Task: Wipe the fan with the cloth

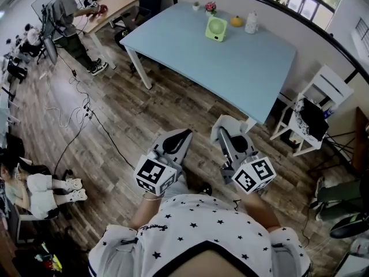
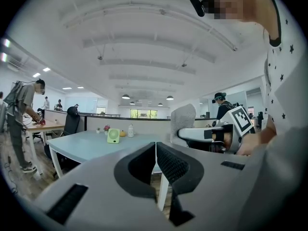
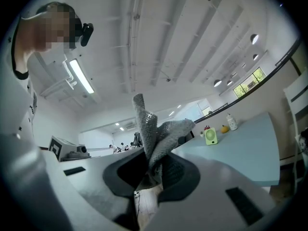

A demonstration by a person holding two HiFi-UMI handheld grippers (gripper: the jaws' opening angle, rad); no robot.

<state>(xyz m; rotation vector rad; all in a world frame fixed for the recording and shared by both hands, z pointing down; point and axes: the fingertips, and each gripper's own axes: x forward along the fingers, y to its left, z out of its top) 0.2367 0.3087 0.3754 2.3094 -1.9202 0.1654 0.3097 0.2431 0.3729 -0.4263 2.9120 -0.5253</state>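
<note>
Well short of the fan (image 1: 216,28), cloth (image 3: 156,134) clamped between fingers (image 3: 177,171) of the right gripper (image 3: 154,163) (left gripper (image 2: 156,150): fingers (image 2: 172,165) together, empty).

A pale blue table (image 1: 230,62) carries a green fan (image 1: 215,28), an orange fruit (image 1: 236,21), a white bottle (image 1: 251,22), a flowering plant (image 1: 210,7) and a small pot (image 1: 196,6), all near its far edge.

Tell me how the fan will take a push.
The fan looks small and stands upright, so it probably slides or tips under a firm wipe. The table looks smooth, likely giving little grip. The cloth crumples, probably pressing softly.
</note>
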